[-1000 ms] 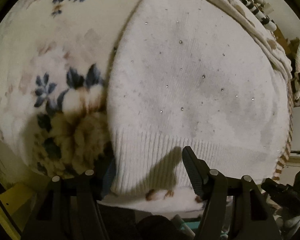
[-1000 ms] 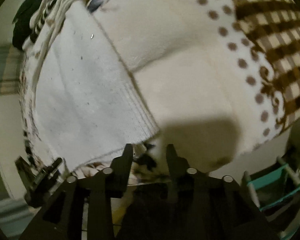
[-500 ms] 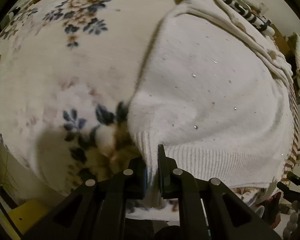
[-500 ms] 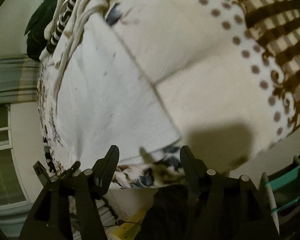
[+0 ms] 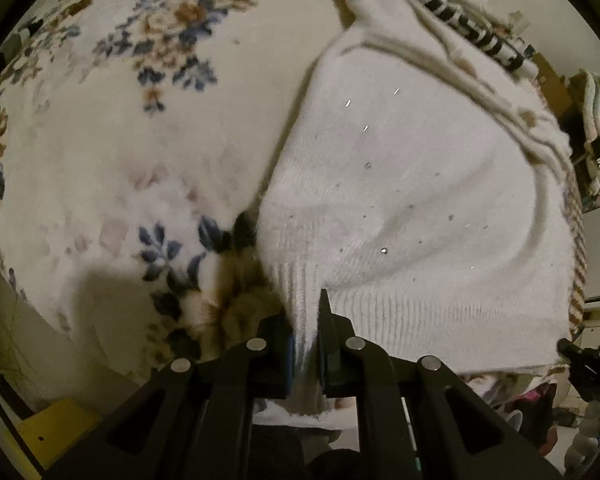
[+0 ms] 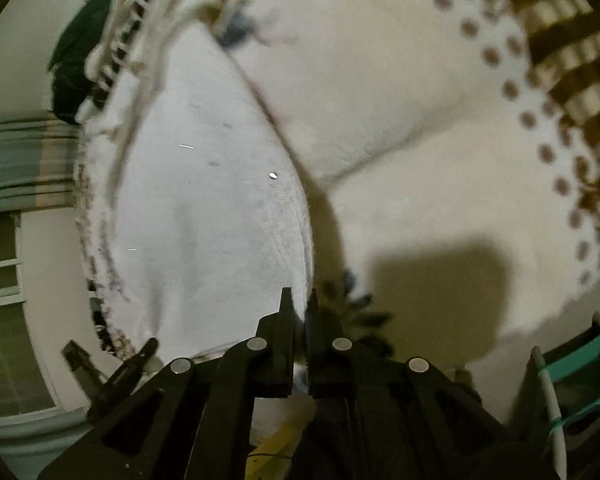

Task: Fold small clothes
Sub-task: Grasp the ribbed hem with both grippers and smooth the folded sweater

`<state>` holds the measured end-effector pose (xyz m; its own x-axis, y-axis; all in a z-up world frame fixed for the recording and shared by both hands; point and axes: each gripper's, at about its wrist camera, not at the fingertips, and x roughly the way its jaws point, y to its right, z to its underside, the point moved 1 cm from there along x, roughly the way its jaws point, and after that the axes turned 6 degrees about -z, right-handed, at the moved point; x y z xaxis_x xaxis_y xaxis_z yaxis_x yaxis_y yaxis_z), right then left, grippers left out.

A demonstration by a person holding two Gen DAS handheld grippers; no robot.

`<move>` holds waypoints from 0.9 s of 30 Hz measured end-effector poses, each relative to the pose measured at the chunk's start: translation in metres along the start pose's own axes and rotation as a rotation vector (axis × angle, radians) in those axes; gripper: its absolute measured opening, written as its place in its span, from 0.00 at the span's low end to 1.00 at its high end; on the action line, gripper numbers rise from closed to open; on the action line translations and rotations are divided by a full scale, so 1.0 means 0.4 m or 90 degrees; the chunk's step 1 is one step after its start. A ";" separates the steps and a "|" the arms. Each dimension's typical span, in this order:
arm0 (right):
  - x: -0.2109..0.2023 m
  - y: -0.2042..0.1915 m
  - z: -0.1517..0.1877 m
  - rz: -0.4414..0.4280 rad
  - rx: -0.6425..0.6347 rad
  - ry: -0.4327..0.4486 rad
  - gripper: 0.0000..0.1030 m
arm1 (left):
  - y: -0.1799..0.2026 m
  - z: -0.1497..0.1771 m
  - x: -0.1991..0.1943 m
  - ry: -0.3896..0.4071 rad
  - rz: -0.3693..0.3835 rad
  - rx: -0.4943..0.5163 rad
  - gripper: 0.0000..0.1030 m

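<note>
Where jaws pinch the white sweater (image 5: pixel 412 208), hem corners hidden, right view blurred.

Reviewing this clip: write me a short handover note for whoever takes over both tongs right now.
Left tongs: shut on the ribbed hem of the white knit sweater, at its left corner.
Right tongs: jaws just closed, shut on the sweater's opposite hem corner.
The sweater lies spread on the floral blanket, hem nearest the tongs, with a striped garment heaped at its far end.
Done: both hem corners gripped.
Left: no fold shows yet; probably carry the hem toward the far end, then go on folding.
</note>
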<state>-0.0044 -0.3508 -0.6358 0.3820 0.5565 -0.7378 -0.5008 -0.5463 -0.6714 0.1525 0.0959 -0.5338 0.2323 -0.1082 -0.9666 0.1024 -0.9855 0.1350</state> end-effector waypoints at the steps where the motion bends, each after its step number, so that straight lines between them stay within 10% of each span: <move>1: -0.034 -0.003 0.000 -0.008 0.004 0.007 0.04 | 0.000 -0.002 -0.012 0.002 0.009 -0.003 0.07; 11: 0.073 0.074 -0.036 0.080 -0.009 -0.106 0.06 | -0.037 0.048 0.107 -0.112 0.037 -0.035 0.12; 14: 0.080 0.066 -0.045 0.088 -0.028 -0.112 0.14 | -0.068 0.045 0.062 -0.091 0.077 -0.084 0.41; 17: 0.061 0.053 -0.046 0.061 -0.047 -0.084 0.55 | -0.107 0.038 0.029 -0.045 0.109 -0.127 0.69; 25: 0.132 0.071 -0.054 0.068 -0.025 -0.088 0.69 | -0.049 0.048 0.130 -0.064 0.032 -0.070 0.67; 27: 0.136 0.054 -0.046 0.072 -0.045 -0.092 0.63 | -0.017 0.059 0.119 -0.047 -0.001 -0.016 0.34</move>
<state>0.0198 -0.3437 -0.6918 0.2085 0.5699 -0.7949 -0.4768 -0.6504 -0.5913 0.1400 0.0943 -0.5860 0.1597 -0.1173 -0.9802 0.1276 -0.9821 0.1384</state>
